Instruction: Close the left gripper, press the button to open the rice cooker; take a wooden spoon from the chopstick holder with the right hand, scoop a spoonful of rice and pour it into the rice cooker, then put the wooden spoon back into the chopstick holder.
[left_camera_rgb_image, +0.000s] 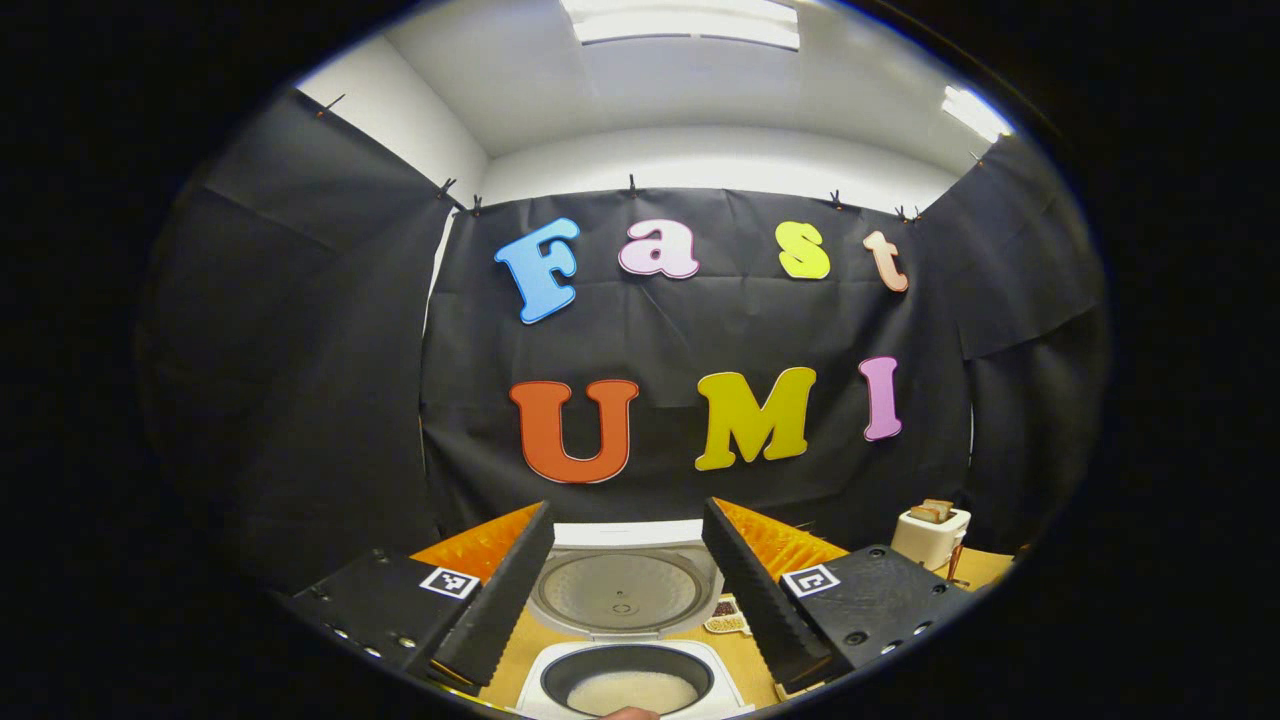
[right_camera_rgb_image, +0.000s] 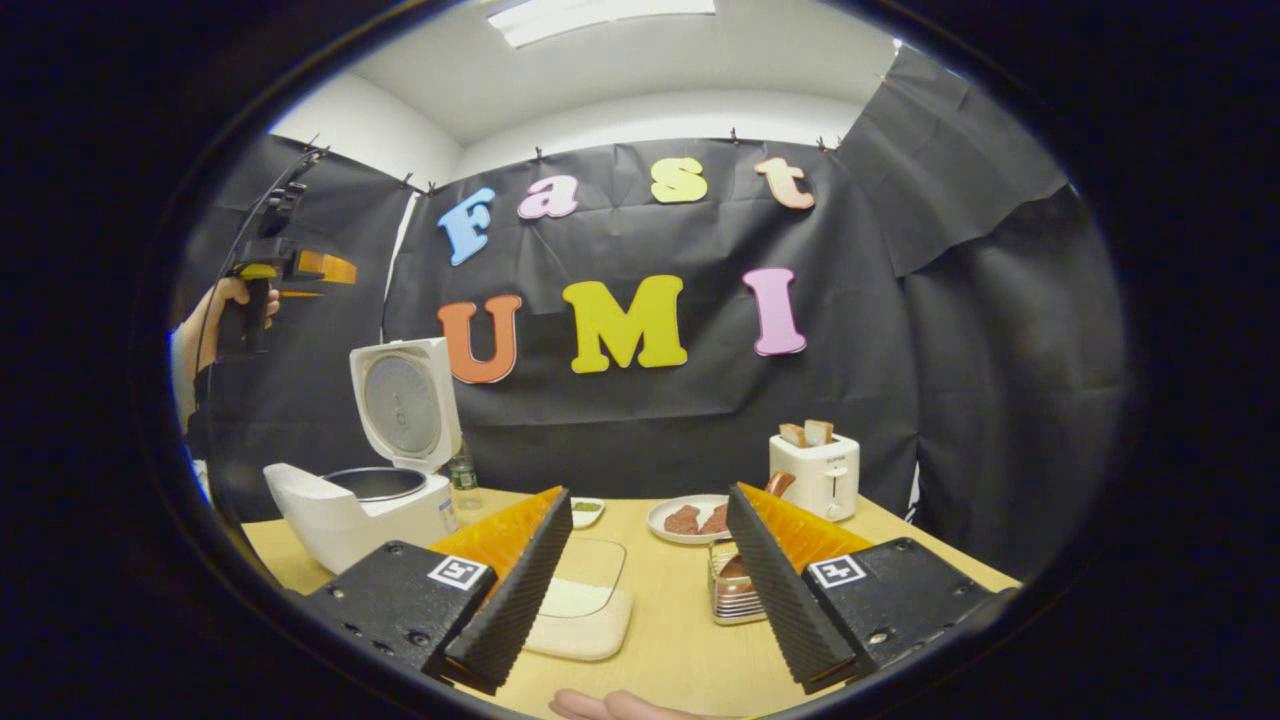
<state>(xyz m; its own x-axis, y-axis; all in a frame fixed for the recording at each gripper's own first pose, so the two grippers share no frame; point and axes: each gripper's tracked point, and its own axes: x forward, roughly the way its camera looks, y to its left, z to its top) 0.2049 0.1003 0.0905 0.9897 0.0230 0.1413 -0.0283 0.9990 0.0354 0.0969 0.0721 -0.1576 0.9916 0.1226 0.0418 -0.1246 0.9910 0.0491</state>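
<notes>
The left claw (left_camera_rgb_image: 627, 590) hangs with fingers apart above the open rice cooker (left_camera_rgb_image: 628, 680), white rice in its pot. The right claw (right_camera_rgb_image: 645, 585), also apart and empty, hovers over the tabletop (right_camera_rgb_image: 670, 640) right of the cooker, the wooden spoon's chopstick holder (right_camera_rgb_image: 733, 585) between its fingers

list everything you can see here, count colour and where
rice cooker: 1, white, table's left end, lid up, rice in pot
toaster: 1, white, far right of table, bread in slots
plate: 1, white, mid table, brown food on it
small dish: 1, white, behind the lidded container
lidded container: 1, cream, near table edge
chopstick holder: 1, metal, beside right tongs
bottle: 1, clear, behind cooker
table: 1, light wood
left tongs: open, above cooker
right tongs: open, empty
</notes>
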